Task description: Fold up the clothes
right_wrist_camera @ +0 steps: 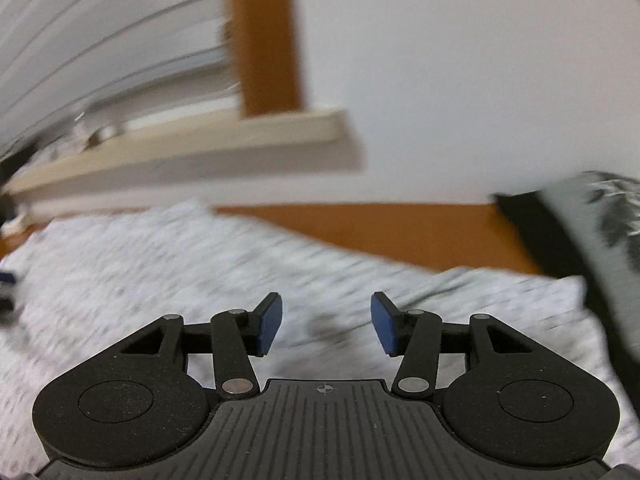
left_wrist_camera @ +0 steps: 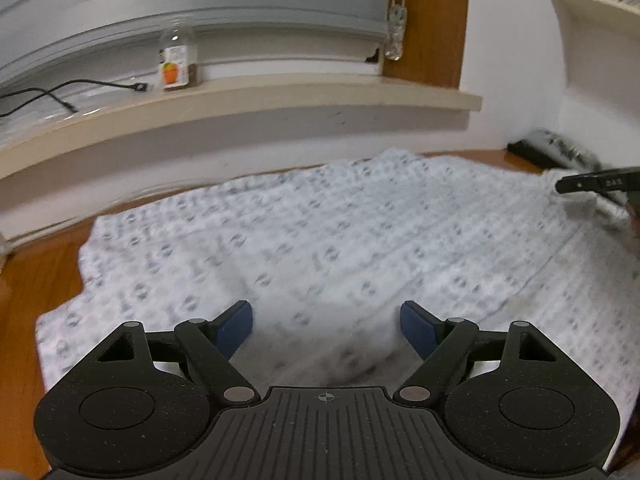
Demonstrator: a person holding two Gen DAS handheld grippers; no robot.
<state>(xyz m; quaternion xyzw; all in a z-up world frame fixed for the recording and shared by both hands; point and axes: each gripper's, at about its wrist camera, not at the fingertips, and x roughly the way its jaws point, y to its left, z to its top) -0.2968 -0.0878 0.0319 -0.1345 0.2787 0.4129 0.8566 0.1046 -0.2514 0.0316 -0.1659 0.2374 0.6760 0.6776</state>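
In the left wrist view, a black cable (left_wrist_camera: pixel 60 94) lies on the sill (left_wrist_camera: pixel 280 98), far ahead of the fingers and off to their left. Just right of it a bottle (left_wrist_camera: pixel 176 60) with an orange label stands upright on the same sill, in front of the blind (left_wrist_camera: pixel 200 4). Below the sill, the cloth (left_wrist_camera: pixel 320 232), white with a small grey print, lies spread on the wooden floor (left_wrist_camera: pixel 24 292); it fills the ground from under the fingers to well ahead of them. The left gripper (left_wrist_camera: pixel 326 330) hangs over its near part with the jaws wide apart, blue pads (left_wrist_camera: pixel 236 326) facing each other, nothing between them but the cloth below. Whether the tips touch the fabric cannot be told. Far ahead and to the right, a finger of the right gripper (left_wrist_camera: pixel 596 184) shows at the cloth's far right edge, beside a dark patterned thing (left_wrist_camera: pixel 560 148) by the wall.

In the right wrist view, which is blurred, the blind (right_wrist_camera: pixel 100 40) and sill (right_wrist_camera: pixel 200 148) lie ahead to the left of the fingers, and a wooden frame (right_wrist_camera: pixel 268 40) stands upright ahead of them. The cloth (right_wrist_camera: pixel 160 264) runs under the fingers and out to both sides, with bare floor (right_wrist_camera: pixel 380 232) beyond it. The right gripper (right_wrist_camera: pixel 326 324) has its jaws partly apart, gripping nothing; a fold of cloth lies just past the right pad (right_wrist_camera: pixel 384 328). At the far right, the dark patterned thing (right_wrist_camera: pixel 592 232) sits on the floor, its near edge against the cloth.
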